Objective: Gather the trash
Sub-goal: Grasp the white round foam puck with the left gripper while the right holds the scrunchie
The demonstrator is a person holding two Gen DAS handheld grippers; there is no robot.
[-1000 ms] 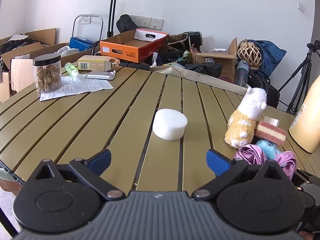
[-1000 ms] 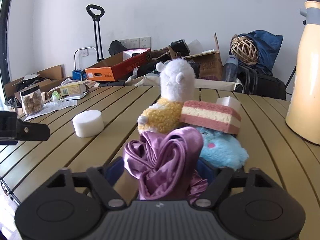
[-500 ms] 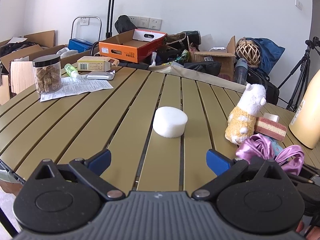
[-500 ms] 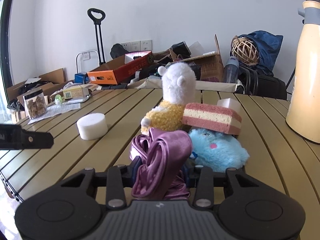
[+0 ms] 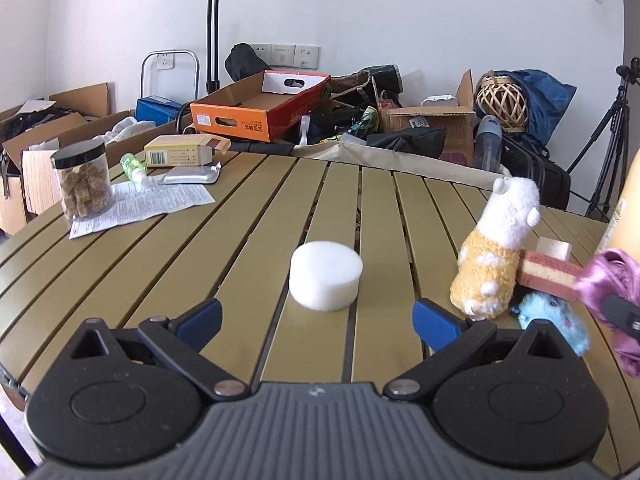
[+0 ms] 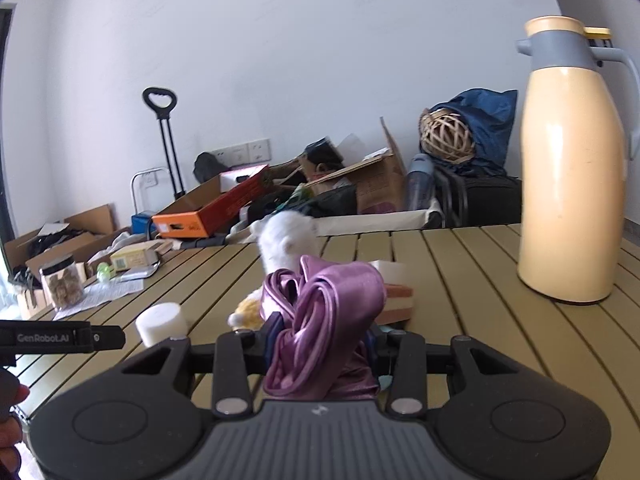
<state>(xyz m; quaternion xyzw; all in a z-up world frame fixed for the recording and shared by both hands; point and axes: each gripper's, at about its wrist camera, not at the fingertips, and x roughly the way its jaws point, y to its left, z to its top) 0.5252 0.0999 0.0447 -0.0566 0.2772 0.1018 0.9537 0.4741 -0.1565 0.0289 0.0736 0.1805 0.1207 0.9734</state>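
Lifted purple cloth (image 6: 324, 320) clamped in right tongs (image 6: 320, 344); thermos (image 6: 568, 184) only there; left tongs (image 5: 316, 316) gape

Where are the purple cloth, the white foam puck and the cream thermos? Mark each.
purple cloth (image 6: 324, 312): right wrist view, on its bunched folds.
white foam puck (image 5: 325, 276): left wrist view, on its front side wall.
cream thermos (image 6: 568, 184): right wrist view, on its body.

On my left gripper (image 6: 60, 337), seen from my right wrist, I read "GenRobot.AI" in pale letters along its black side. The printed sheet (image 5: 136, 204) and boxes are illegible.
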